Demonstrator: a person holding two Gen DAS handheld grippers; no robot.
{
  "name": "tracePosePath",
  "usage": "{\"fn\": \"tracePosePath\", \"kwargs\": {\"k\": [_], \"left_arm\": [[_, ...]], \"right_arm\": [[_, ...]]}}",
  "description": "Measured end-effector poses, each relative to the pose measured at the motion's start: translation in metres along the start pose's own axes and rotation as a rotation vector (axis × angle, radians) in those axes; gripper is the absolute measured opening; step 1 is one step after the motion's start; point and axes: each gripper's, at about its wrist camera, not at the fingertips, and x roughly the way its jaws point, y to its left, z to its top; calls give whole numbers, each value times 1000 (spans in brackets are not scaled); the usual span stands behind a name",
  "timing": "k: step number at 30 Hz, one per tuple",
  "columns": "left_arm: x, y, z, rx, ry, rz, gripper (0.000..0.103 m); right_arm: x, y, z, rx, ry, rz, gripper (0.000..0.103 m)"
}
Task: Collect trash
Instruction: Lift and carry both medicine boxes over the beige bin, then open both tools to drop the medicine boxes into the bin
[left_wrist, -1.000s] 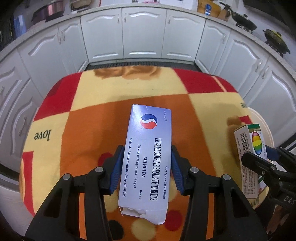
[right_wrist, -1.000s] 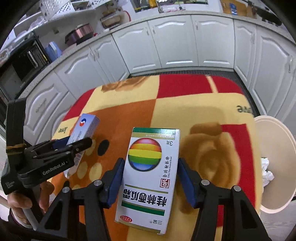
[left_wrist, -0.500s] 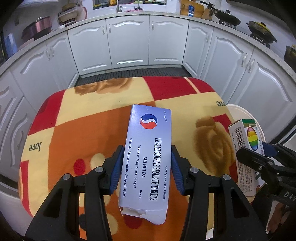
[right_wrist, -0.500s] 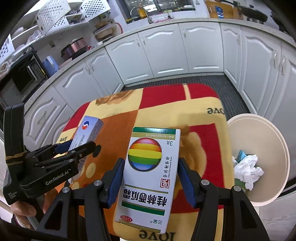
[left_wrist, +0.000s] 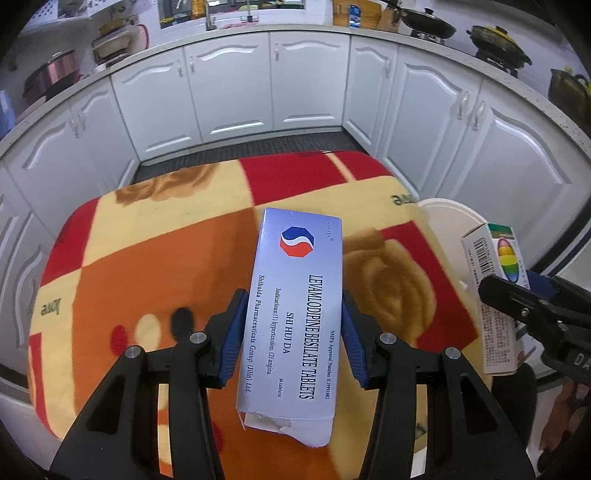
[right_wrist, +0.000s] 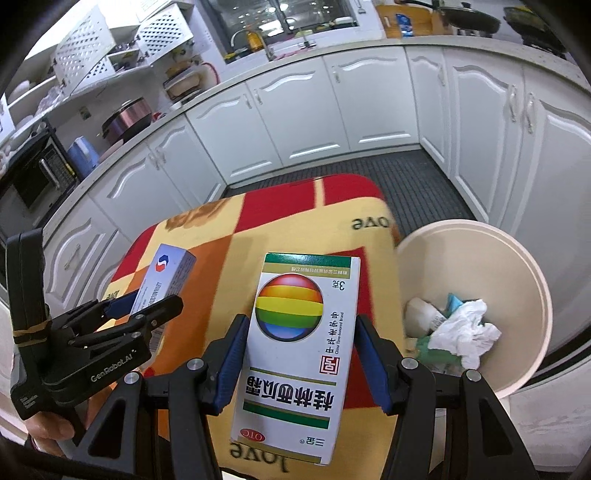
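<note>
Squarely between the left gripper (left_wrist: 293, 328) pads sits the blue tablet box (left_wrist: 295, 314).

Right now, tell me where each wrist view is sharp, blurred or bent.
Left wrist view: the silver-blue tablet carton in the jaws reads crisply, the patterned red and orange blanket smears, and the white cabinets bow under fisheye. Right wrist view: the white rainbow-ball medicine box is sharp, the blanket streaks, and the cream round bin stays clear.
</note>
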Motion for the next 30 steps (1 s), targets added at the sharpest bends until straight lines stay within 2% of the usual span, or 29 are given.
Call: {"fn": "tracePosePath", "kwargs": {"k": [9, 19, 30], "left_arm": [[8, -53, 11, 59, 16, -90, 46], [30, -115, 27, 118, 48, -147, 46], [67, -161, 50, 127, 85, -206, 46]], "right_arm": [[-15, -51, -4, 88, -21, -49, 56], [-23, -112, -10, 191, -31, -110, 56], [-8, -160, -5, 232, -3, -149, 56]]}}
